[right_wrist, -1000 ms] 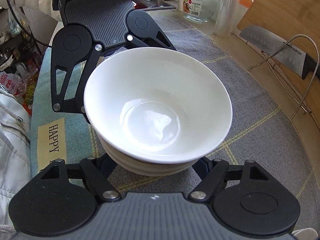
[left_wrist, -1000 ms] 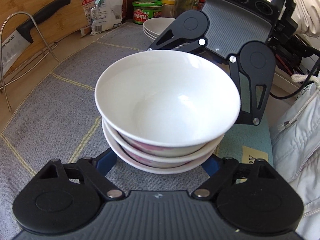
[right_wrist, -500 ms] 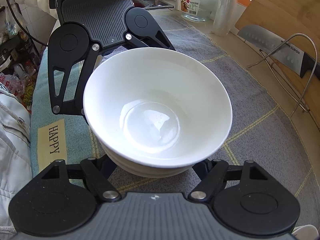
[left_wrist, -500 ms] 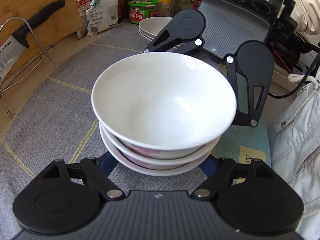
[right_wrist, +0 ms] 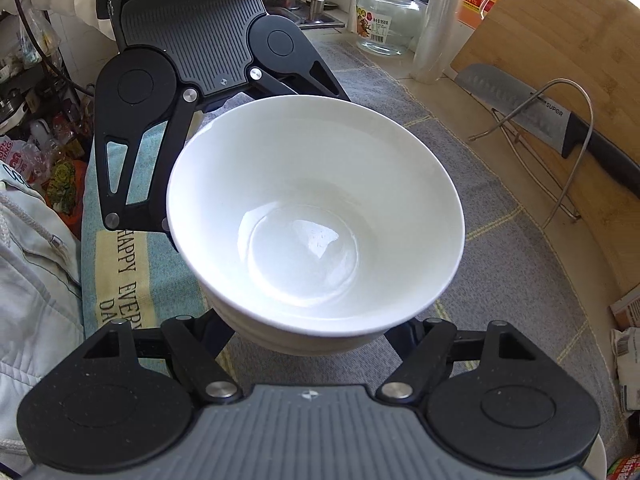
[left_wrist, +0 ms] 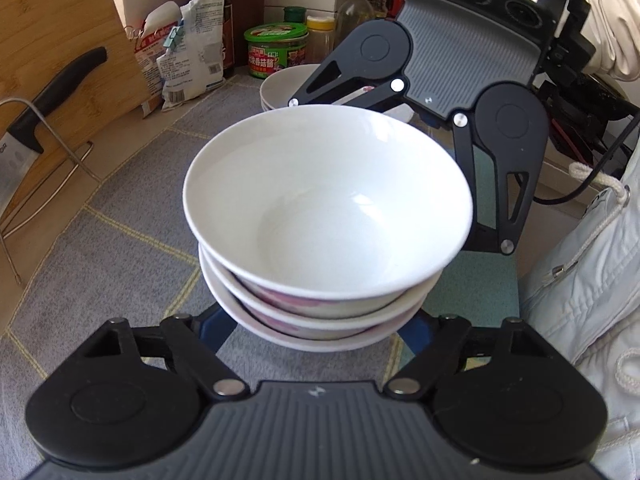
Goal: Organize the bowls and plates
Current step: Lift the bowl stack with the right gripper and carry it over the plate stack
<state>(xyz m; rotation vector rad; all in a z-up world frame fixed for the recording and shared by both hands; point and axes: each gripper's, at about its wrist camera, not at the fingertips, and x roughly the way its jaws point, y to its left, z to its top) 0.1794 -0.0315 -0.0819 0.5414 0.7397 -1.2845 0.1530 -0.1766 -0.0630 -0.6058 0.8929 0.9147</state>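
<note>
A stack of three white bowls [left_wrist: 328,200], the lower ones with pink pattern, sits between both grippers, which face each other. My left gripper [left_wrist: 316,322] grips the base of the stack from the near side; its blue fingers [left_wrist: 218,326] press under the lowest bowl, tips hidden. The right gripper's body [left_wrist: 436,60] shows beyond the stack. In the right wrist view the same stack [right_wrist: 316,216] fills the middle. My right gripper [right_wrist: 312,334] is shut on its base, and the left gripper's body [right_wrist: 192,32] stands behind. A low pile of white plates [left_wrist: 280,84] lies further back.
A grey checked mat [left_wrist: 120,208] and a teal towel [right_wrist: 120,280] cover the counter. A knife in a wire rack [right_wrist: 560,120] leans on a bamboo board [left_wrist: 48,40]. Jars, bottles and bags [left_wrist: 276,48] line the back. A person's pale jacket [left_wrist: 580,280] is beside the counter edge.
Both grippers and the bowl stack between them have moved together across the mat toward the plates and risen a little. The left jaws drew in slightly at first.
</note>
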